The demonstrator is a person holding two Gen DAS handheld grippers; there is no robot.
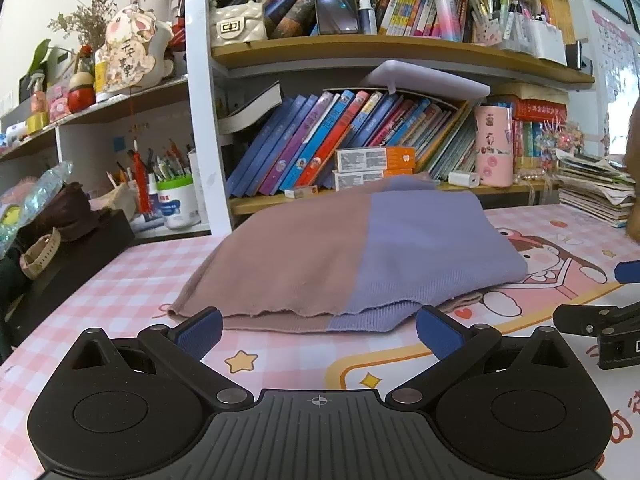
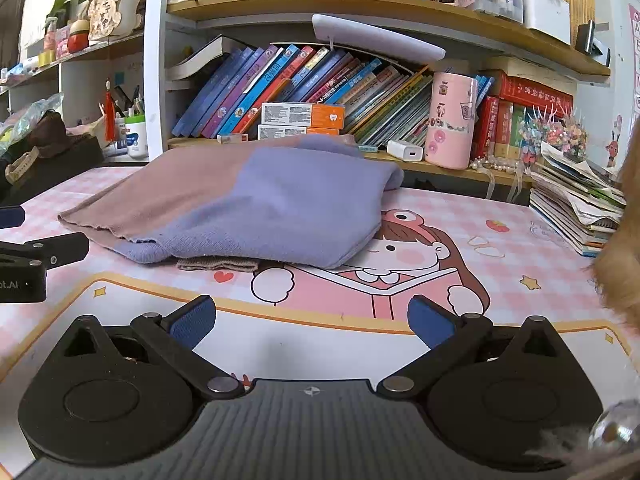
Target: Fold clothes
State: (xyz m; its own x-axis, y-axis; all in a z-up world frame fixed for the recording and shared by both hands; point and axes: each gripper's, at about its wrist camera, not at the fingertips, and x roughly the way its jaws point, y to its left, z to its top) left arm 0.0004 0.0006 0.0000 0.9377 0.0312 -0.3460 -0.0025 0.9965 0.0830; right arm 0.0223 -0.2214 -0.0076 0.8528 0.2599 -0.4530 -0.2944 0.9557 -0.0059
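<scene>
Home study corner, likely a child's: bench under a pink cartoon mat [image 2: 500, 248], shelves of children's books [image 1: 320, 140], pen pots [image 1: 176, 196], trinkets, cream handbag [image 1: 236, 24].

Your left gripper [image 1: 319, 330] sits low over the pink checked mat [image 1: 120, 280], jaws spread wide, nothing between the blue pads [image 1: 200, 330]. At twelve o'clock from it lies the folded garment [image 1: 352, 256], mauve on its nine o'clock half, lavender on its three o'clock half, layers stacked with the wavy hem facing you, just beyond the fingertips and not touching them. Part of your right gripper [image 1: 600, 320] enters at three o'clock, resting near the mat's cartoon print; its jaw state cannot be judged here. Behind the garment, at twelve o'clock, leaning books [image 1: 320, 140] fill the lower shelf [image 1: 400, 196]. A black box [image 1: 72, 264] carrying a watch [image 1: 40, 256] stands at nine o'clock.
</scene>
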